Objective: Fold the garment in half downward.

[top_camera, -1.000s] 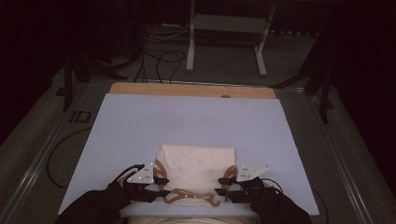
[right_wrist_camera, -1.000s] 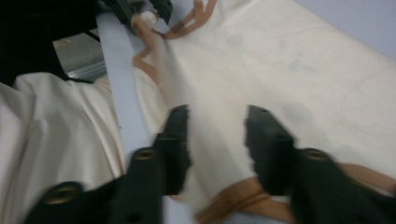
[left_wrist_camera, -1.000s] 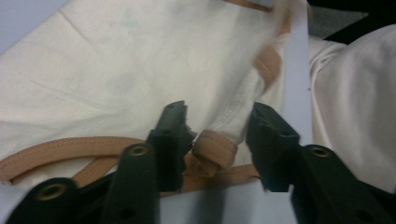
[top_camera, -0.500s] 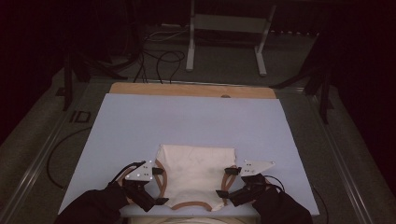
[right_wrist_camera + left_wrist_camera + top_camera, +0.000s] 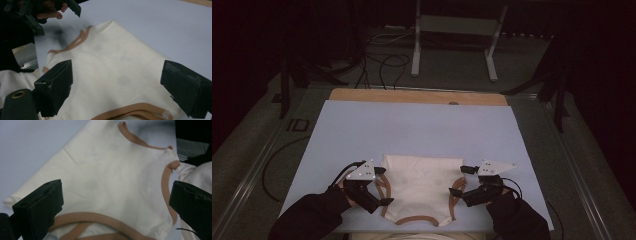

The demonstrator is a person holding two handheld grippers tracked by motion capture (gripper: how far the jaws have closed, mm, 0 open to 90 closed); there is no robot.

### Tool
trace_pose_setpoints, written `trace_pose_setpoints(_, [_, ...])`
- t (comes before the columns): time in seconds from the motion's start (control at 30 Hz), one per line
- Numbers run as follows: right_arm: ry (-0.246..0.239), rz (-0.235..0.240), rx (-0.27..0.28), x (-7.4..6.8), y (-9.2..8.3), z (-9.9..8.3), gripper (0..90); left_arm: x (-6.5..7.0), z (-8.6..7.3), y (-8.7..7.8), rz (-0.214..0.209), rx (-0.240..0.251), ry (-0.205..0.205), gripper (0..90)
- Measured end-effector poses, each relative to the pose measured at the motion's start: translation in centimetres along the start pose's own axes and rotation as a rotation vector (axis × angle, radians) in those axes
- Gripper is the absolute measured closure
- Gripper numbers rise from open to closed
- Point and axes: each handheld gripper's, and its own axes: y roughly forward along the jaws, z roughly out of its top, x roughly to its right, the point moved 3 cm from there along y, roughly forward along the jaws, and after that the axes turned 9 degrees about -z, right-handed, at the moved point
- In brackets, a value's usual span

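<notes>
Both tongs (left, right) just spread, flanking the folded garment's side edges.

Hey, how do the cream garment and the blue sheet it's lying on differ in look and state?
The garment is cream with tan-brown trim; the blue sheet is one plain pale colour. The garment is folded into a compact shape with layered edges, while the sheet lies spread in a single flat layer. The garment covers a small patch near the person's edge; the sheet spans nearly the whole tabletop. Both lie flat, and neither is gripped.
</notes>
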Motion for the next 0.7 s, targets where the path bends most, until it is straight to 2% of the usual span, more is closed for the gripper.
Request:
trace_pose_setpoints(0.27, [0.008,-0.031,0.013,1.4,-0.1,0.8,10.8,-1.5,1.1,-0.7,0.037,0.037,-0.006,0.1])
trace_pose_setpoints(0.37, [0.005,-0.041,0.015,1.9,-0.1,1.2,10.8,-2.1,1.4,-0.8,0.047,0.032,-0.003,0.0])
trace_pose_setpoints(0.7, [-0.009,-0.065,0.008,3.2,0.4,2.3,10.9,-4.1,1.6,-0.9,0.067,0.039,-0.034,0.1])
